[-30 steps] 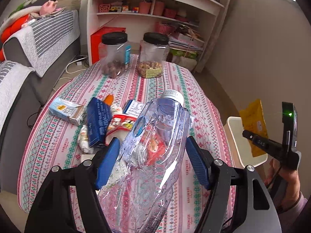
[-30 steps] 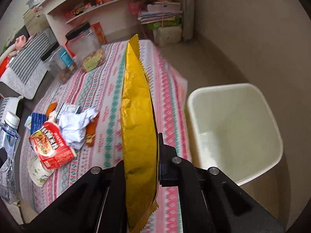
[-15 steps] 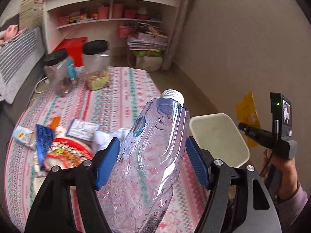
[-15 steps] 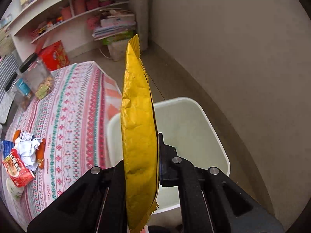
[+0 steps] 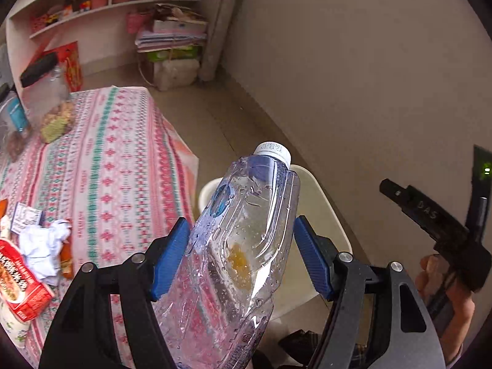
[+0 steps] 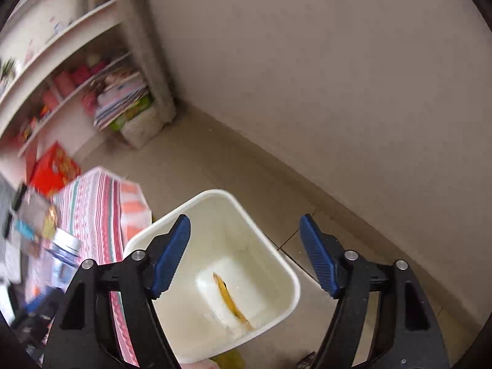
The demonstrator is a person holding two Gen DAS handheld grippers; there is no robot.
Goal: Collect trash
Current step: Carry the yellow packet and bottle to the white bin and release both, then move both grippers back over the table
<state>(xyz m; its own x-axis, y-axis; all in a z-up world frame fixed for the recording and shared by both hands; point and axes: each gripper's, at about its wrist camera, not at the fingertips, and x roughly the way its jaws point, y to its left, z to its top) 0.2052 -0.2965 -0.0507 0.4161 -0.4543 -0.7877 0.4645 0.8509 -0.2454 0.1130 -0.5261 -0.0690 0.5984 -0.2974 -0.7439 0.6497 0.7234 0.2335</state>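
Lying on the bottom of the white bin (image 6: 273, 236), a yellow wrapper (image 6: 229, 296) shows only its thin edge in the right wrist view. Above it the right gripper (image 6: 246, 253) hangs with its 2 blue pads (image 6: 170, 255) spread wide and nothing between them, pointing down into the bin. The left gripper (image 5: 240, 256) is clamped on a crushed clear bottle (image 5: 243, 243) with a white cap (image 5: 273, 151); the bottle's base is cut off by the lower frame edge, and a yellow blur shows through its plastic. It hovers tilted over the bin, just beside the counter (image 5: 123, 153). Crumpled paper (image 5: 43, 247) and a red packet (image 5: 18, 279) lie on the counter, the packet partly cut off. Jars at the far end are blurred.
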